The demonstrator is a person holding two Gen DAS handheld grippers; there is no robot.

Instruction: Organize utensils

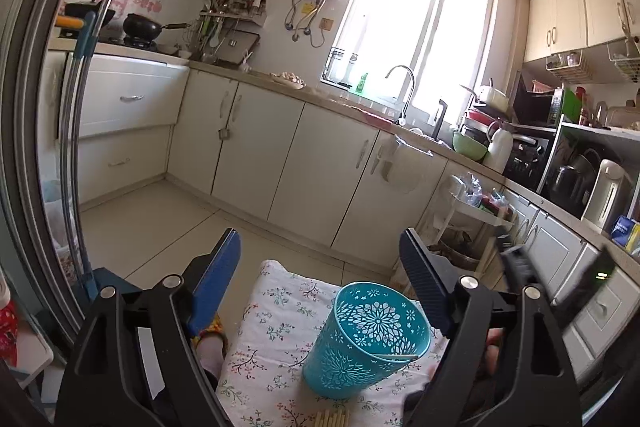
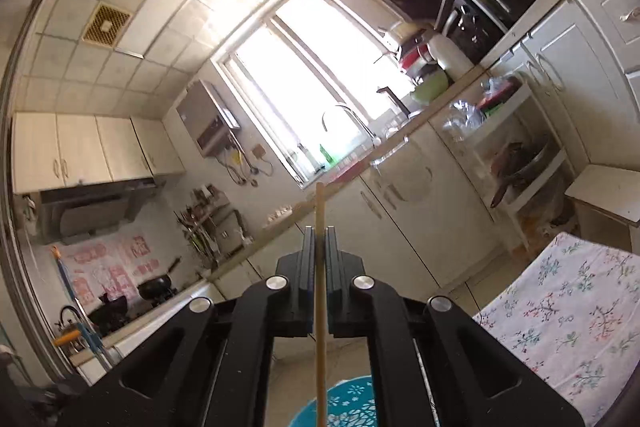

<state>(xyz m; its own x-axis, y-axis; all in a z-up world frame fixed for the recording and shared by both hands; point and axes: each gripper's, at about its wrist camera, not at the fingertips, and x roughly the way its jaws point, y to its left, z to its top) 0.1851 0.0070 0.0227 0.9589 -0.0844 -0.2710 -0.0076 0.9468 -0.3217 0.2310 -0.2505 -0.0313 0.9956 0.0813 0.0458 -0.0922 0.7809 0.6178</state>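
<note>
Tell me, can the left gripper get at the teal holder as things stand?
Probably yes. The left gripper is open, with nothing between its fingers, and the teal holder stands just ahead on the floral cloth with nothing blocking the way.

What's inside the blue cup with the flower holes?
One pale chopstick leans inside the teal holder, near its rim. The bottom is hidden by the holder's wall, so anything lying deeper cannot be seen.

Open mouth of teal holder [image 1: 370,339] free from above, bar one chopstick [image 1: 400,357] across its rim. Bare floral surface [image 1: 280,311] left of it; chopstick bundle [image 1: 332,419] at near edge.
</note>
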